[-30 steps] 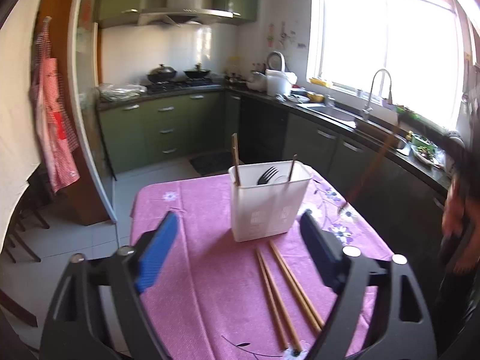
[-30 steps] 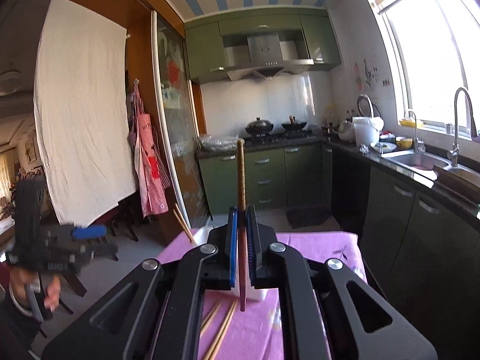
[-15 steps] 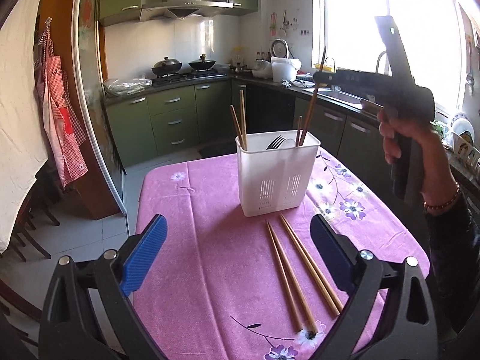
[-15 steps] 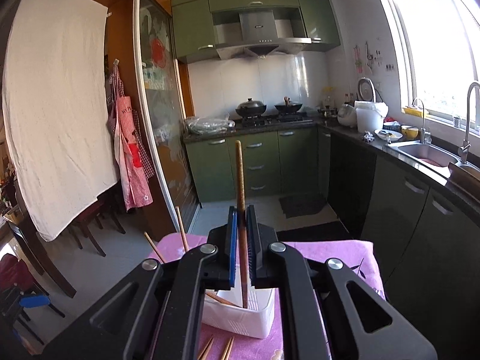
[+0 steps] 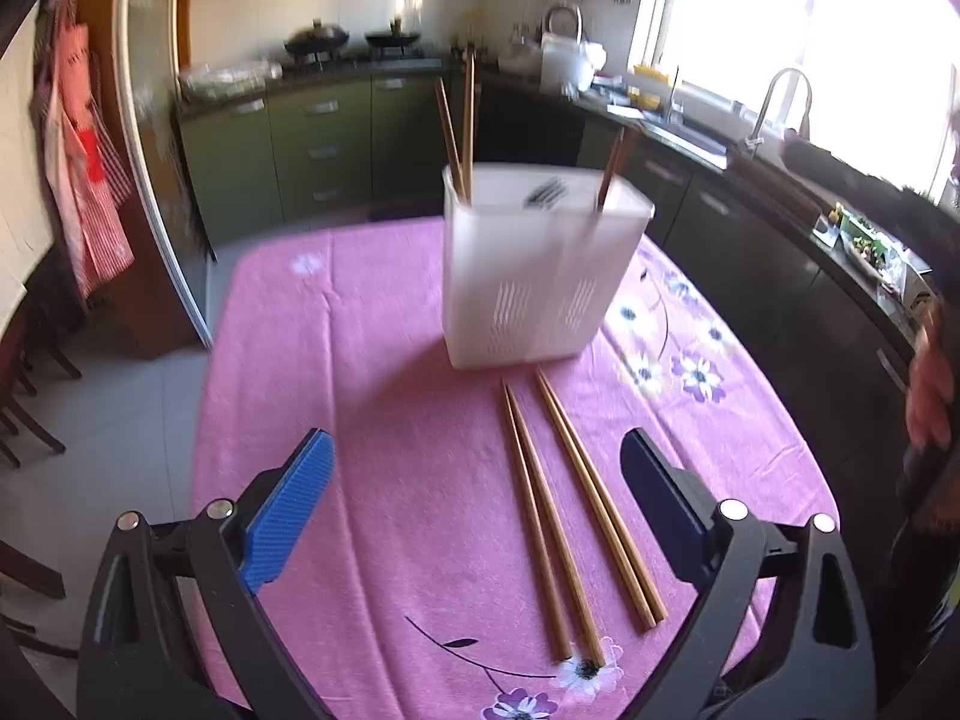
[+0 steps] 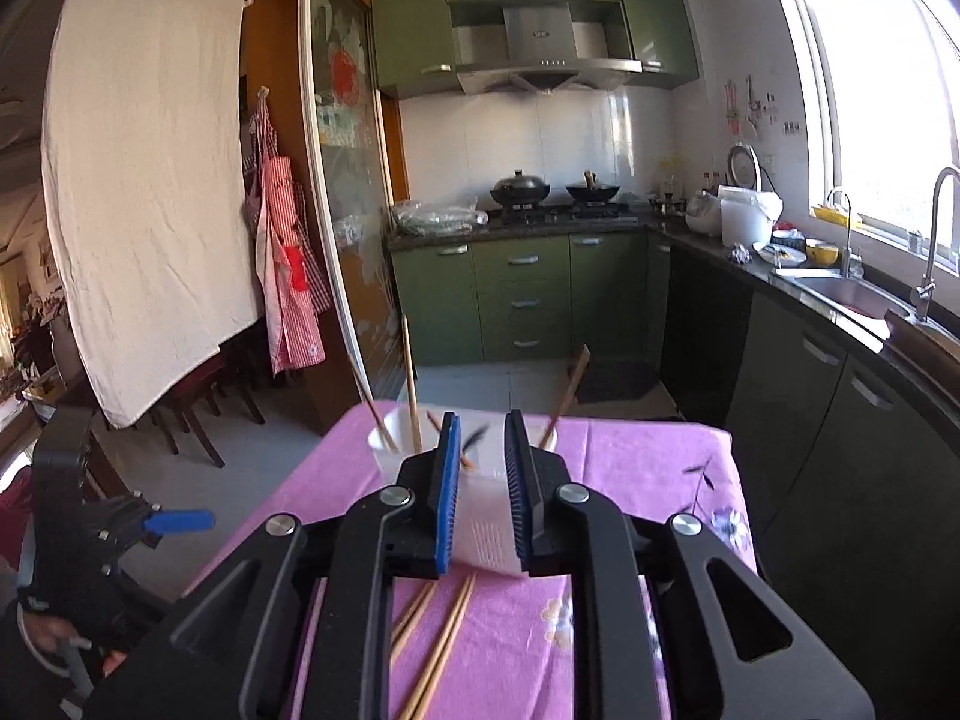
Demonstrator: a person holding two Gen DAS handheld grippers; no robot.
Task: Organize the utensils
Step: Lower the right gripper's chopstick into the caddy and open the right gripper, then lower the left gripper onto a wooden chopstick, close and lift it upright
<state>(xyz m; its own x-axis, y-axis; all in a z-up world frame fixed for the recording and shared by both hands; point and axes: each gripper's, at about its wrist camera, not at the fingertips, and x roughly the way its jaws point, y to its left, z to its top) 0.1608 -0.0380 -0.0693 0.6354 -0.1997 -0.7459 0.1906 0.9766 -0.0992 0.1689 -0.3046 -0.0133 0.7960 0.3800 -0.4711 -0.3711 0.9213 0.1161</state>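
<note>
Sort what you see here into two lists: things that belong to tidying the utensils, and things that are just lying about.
Belongs to the job:
white holder
chopsticks on the cloth
chopsticks in the holder
fork
left gripper
right gripper

Just lying about:
aprons
pots
tap
white sheet

Four chopsticks (image 5: 570, 516) lie on the table (image 5: 360, 360); three more (image 5: 465, 120) stand in one white holder (image 5: 540, 276) beside one dark fork (image 5: 543, 192). Two pans (image 6: 519, 186) sit on the stove.
</note>
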